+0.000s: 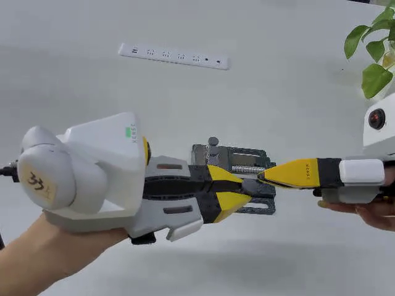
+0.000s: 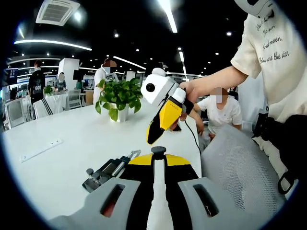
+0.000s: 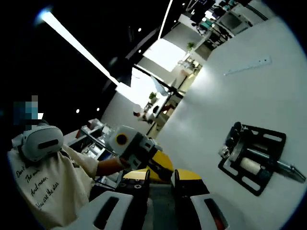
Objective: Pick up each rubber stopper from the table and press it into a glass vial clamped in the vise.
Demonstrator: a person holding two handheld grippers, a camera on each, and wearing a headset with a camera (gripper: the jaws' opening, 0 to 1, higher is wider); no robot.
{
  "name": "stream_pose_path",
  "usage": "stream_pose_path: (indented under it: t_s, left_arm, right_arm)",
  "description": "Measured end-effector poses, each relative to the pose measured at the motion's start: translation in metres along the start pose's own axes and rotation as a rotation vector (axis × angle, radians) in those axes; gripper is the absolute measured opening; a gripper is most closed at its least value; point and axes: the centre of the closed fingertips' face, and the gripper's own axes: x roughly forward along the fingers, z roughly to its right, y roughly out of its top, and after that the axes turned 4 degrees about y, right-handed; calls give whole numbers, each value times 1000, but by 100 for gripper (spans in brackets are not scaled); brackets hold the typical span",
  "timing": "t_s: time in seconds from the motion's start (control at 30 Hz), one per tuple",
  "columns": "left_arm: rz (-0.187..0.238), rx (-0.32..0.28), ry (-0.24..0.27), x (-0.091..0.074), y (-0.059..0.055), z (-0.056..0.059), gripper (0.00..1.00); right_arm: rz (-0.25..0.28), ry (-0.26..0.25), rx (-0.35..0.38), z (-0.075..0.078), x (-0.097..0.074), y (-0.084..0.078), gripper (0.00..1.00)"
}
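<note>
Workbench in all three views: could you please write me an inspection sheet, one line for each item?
Surface: white table, smooth.
Job's things: vise mid-table; a pale cylinder, perhaps the vial, sits in it.
Clutter: power strip on the far side; potted plant at the right edge.
Grippers: left gripper tongs shut on a dark round piece, likely a stopper; right gripper tongs show a gap with nothing in it. Both tips are over the vise.
Cables: black cable hangs below the right gripper; second cable behind the left gripper.
Surroundings: hall with ceiling lights, other people, mesh chair.
</note>
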Motion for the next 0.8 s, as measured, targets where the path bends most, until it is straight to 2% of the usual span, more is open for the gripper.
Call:
stream_pose_path:
  t_s: [0.03, 0.1, 0.13, 0.23, 0.27, 0.37, 0.43, 0.6, 0.7, 0.8]
  left_arm:
    - [-5, 5, -1, 0, -1, 0, 4]
    - [-8, 0, -5, 1, -2, 0, 4]
    - [-12, -3, -5, 1, -3, -1, 4]
    - [-17, -5, -8, 1, -5, -1, 4]
    - [-21, -6, -12, 1, -6, -1, 4]
    - [-31, -6, -19, 2, -8, 0, 4]
    - [-38, -4, -24, 3, -9, 1, 4]
    - [-51, -3, -34, 5, -11, 3, 4]
    - [-58, 0, -40, 6, -13, 4, 4]
    - [-64, 2, -44, 6, -14, 4, 4]
  right_arm:
    - [-53, -23, -82, 0, 0, -2, 19]
    - [-126, -44, -163, 0, -1, -6, 22]
    - [-153, -65, -238, 2, -1, -5, 23]
    - [-252, -96, -371, 4, -1, -8, 25]
    - [-299, -113, -437, 4, 0, -10, 26]
    - [-418, -143, -572, 8, -1, -17, 27]
    - [-479, -148, -631, 7, 1, -21, 26]
    - [-565, -164, -730, 9, 2, -21, 24]
    - [-657, -181, -825, 11, 1, -22, 22]
    - [-736, -179, -876, 10, 2, -27, 21]
